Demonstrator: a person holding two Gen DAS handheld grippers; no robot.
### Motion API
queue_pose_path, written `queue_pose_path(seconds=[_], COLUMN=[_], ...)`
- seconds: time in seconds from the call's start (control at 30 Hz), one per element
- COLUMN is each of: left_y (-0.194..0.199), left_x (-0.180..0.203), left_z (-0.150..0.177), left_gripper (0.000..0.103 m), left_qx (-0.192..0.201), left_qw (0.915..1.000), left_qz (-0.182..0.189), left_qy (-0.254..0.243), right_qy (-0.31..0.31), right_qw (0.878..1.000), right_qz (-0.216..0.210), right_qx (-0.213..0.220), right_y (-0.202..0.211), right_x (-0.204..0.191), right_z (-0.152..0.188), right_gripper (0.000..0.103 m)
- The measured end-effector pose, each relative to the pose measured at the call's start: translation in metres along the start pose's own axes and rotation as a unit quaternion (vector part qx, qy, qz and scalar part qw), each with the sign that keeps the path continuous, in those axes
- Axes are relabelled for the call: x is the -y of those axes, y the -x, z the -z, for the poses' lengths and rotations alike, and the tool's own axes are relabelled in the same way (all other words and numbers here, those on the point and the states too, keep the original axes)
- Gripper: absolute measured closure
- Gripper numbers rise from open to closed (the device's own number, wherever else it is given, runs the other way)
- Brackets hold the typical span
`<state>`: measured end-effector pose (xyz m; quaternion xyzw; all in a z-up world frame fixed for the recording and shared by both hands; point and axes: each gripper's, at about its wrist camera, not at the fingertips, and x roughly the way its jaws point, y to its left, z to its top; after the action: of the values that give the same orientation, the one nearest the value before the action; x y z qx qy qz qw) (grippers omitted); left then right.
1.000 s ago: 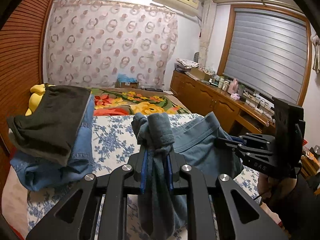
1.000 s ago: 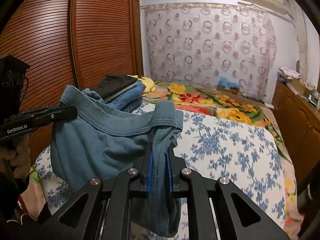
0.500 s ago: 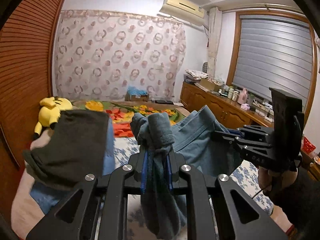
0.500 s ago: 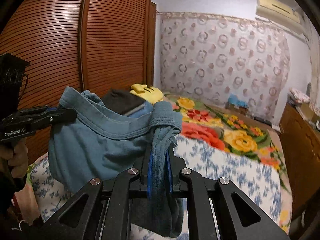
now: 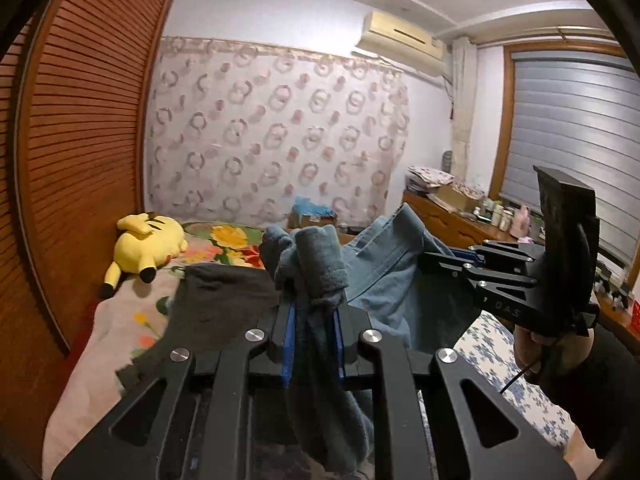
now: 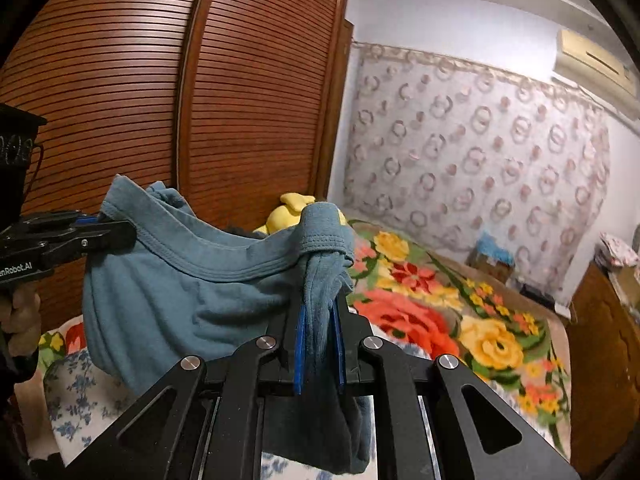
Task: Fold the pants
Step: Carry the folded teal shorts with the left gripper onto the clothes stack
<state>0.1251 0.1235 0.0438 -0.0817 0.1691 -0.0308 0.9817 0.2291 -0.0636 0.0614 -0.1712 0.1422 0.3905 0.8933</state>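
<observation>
Blue-grey pants (image 6: 180, 292) hang in the air between both grippers, above the bed. My left gripper (image 5: 312, 320) is shut on one bunched end of the waistband (image 5: 308, 264). My right gripper (image 6: 320, 320) is shut on the other end, whose hemmed band (image 6: 324, 236) folds over the fingers. Each view shows the other gripper: the right gripper (image 5: 440, 262) at right in the left wrist view, the left gripper (image 6: 116, 234) at left in the right wrist view. The pants (image 5: 392, 276) sag between them.
A bed with a floral blanket (image 6: 420, 300) and blue-flowered sheet (image 5: 492, 348) lies below. A dark folded garment (image 5: 216, 304) and a yellow plush toy (image 5: 148, 248) lie on the bed by the wooden wardrobe (image 6: 120, 100). A wooden dresser (image 5: 460, 216) stands at right.
Both grippers have risen and tilted up with the pants still held. The bed and the stack of folded clothes have dropped lower in both views; the plush toy has come into sight.
</observation>
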Motion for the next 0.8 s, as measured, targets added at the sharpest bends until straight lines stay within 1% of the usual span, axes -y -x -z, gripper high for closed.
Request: queue_pose_path(seconds=[0.23, 0.43, 0.5, 0.63, 0.8], left_y=[-0.009, -0.007, -0.006, -0.002, -0.006], left_x=[-0.022, -0.032, -0.034, -0.043, -0.052], left_z=[0.004, 0.013, 0.017, 0.027, 0.037], left_gripper=[0.087, 0.087, 0.087, 0.087, 0.086], left_qx=[-0.001, 0.013, 0.018, 0.029, 0.022], left_qw=[0.9995, 0.9978, 0.9967, 0.9933, 0.9894], left_qz=[-0.027, -0.059, -0.073, -0.099, -0.128], left_qy=[0.017, 0.027, 0.029, 0.053, 0.066], right_qy=[0.031, 0.054, 0.062, 0.079, 0.077], right_qw=[1.000, 0.998, 0.998, 0.996, 0.995], right_qz=[-0.007, -0.020, -0.026, -0.041, -0.058], right_qx=[0.002, 0.004, 0.006, 0.006, 0.002], right_y=[-0.027, -0.053, -0.063, -0.082, -0.099], right_x=[0.002, 0.002, 0.001, -0.003, -0.003], right_z=[-0.003, -0.012, -0.014, -0.015, -0.015], right_gripper=[0.091, 0.091, 0.091, 0.091, 0.091])
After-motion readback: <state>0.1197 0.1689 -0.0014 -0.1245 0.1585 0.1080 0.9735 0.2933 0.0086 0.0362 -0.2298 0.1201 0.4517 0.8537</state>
